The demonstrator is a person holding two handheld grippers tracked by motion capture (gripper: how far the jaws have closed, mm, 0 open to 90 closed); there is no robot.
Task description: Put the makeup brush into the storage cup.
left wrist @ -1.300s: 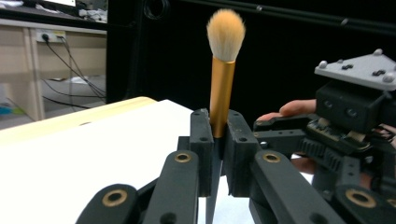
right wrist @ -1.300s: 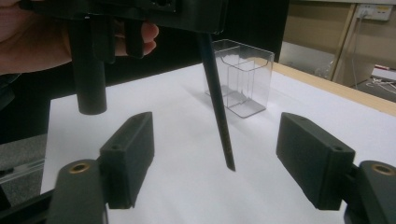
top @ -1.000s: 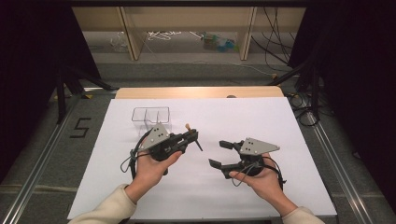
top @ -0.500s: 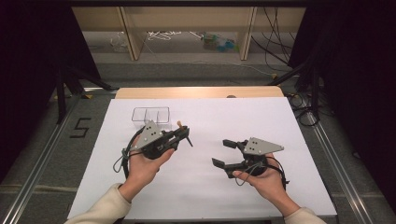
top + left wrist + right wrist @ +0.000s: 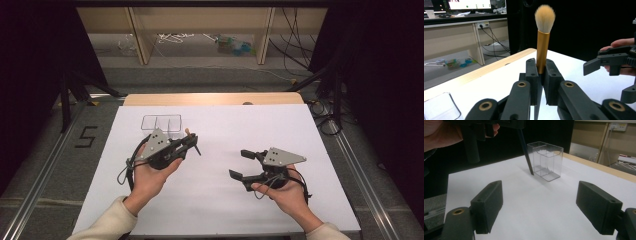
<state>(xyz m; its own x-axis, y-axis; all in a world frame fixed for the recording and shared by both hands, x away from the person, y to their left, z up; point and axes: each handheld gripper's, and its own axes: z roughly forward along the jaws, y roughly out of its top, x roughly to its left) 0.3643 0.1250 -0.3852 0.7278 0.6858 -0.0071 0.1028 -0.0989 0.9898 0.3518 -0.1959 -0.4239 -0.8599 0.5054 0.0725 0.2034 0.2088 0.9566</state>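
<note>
**Brush closing in on the clear box**

The left hand-held gripper (image 5: 192,141), clamping the brush (image 5: 543,37), is moving nearer the clear box (image 5: 161,123). Its long axis is standing upright, bristles up. The right hand-held gripper (image 5: 242,164) is gaping apart, farther from the box.

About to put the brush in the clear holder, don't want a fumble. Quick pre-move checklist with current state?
1. Left gripper shut on the brush at the handle just below the gold ferrule: ok.
2. Brush upright in the jaws, bristles up, dark handle tip down: ok.
3. Handle tip above the holder opening: not ok, the tip is beside the holder, near the paper.
4. Holder upright, compartments look empty: ok.
5. Right gripper open and apart from the holder, out of the path: ok.
6. Which compartment the brush lines up with: cannot tell.
</note>
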